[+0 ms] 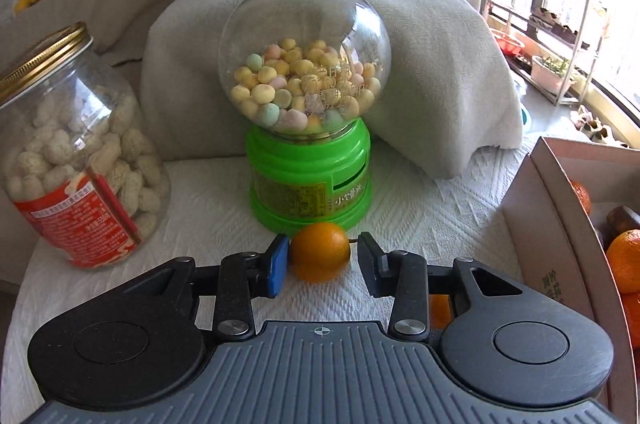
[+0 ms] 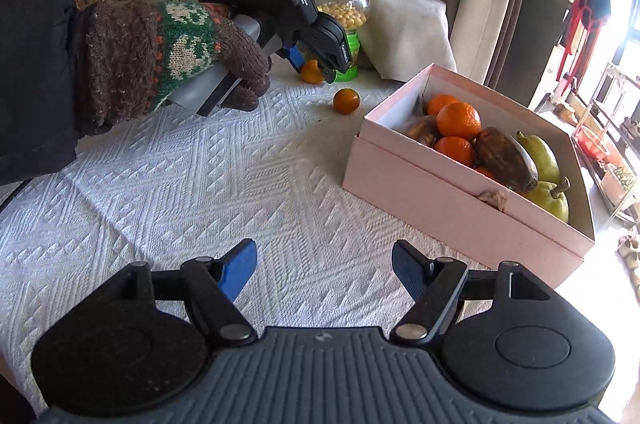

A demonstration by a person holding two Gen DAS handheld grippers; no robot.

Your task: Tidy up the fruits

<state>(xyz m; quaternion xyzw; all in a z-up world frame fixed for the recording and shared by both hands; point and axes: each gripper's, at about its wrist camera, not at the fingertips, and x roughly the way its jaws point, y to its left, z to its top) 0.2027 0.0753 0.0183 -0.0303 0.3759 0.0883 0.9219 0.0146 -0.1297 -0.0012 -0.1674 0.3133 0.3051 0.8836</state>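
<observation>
A small orange (image 1: pixel 319 251) lies on the white tablecloth between the fingers of my left gripper (image 1: pixel 323 256). The jaws are open around it: the left blue pad touches it, the right finger stands a little apart. In the right wrist view this orange (image 2: pixel 311 72) shows under the left gripper (image 2: pixel 313 66), held by a gloved hand. A second small orange (image 2: pixel 346 101) lies loose on the cloth nearby. A pink box (image 2: pixel 440 200) holds several oranges, brown fruits and green pears. My right gripper (image 2: pixel 324 270) is open and empty over the cloth.
A green candy dispenser (image 1: pixel 306 96) stands just behind the orange. A glass jar of peanuts (image 1: pixel 76 160) stands at the left. A grey-covered cushion (image 1: pixel 440 64) lies behind. The box's wall (image 1: pixel 556 224) is close on the right. A plant rack (image 1: pixel 560 36) is by the window.
</observation>
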